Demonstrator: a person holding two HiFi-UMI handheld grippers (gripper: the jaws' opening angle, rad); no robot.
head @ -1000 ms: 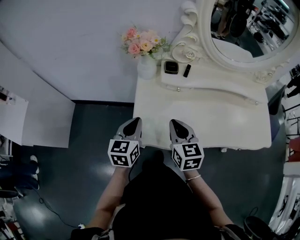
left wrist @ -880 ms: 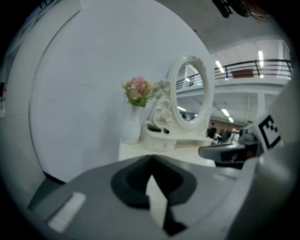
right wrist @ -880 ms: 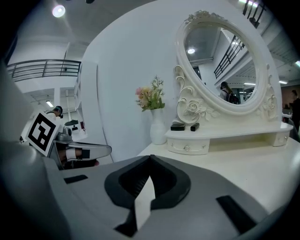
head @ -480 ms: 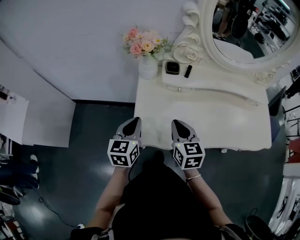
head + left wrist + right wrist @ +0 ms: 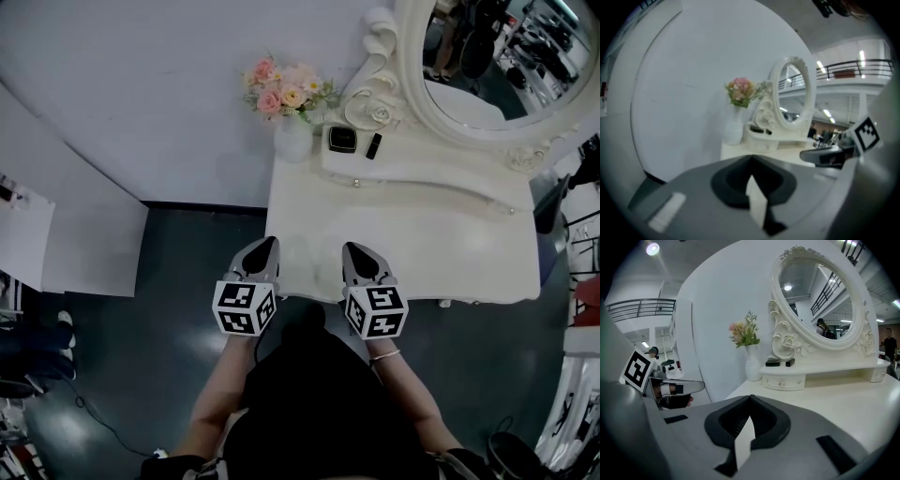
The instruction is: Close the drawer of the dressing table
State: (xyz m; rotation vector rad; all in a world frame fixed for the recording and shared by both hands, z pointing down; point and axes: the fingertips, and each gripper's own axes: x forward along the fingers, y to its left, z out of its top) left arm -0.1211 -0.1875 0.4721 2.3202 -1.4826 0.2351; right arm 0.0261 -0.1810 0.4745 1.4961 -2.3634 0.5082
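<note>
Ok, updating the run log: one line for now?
left hand-held gripper: shut, empty | right hand-held gripper: shut, empty | dressing table: ahead

A plain white wall [image 5: 141, 94] is seen at the far side, and a dark, glossy floor [image 5: 150, 319] is spread below it. A white panel [image 5: 84, 244] is set at the left. A railed balcony [image 5: 853, 69] and a lit ceiling lamp [image 5: 652, 248] are seen beyond.

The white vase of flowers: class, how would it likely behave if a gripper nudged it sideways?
The white vase looks tall and narrow, with flowers spreading above, so it probably tips rather than slides. Its smooth surface suggests ceramic: likely slippery and breakable. It stands near the dressing table corner, so a fall seems possible.
</note>
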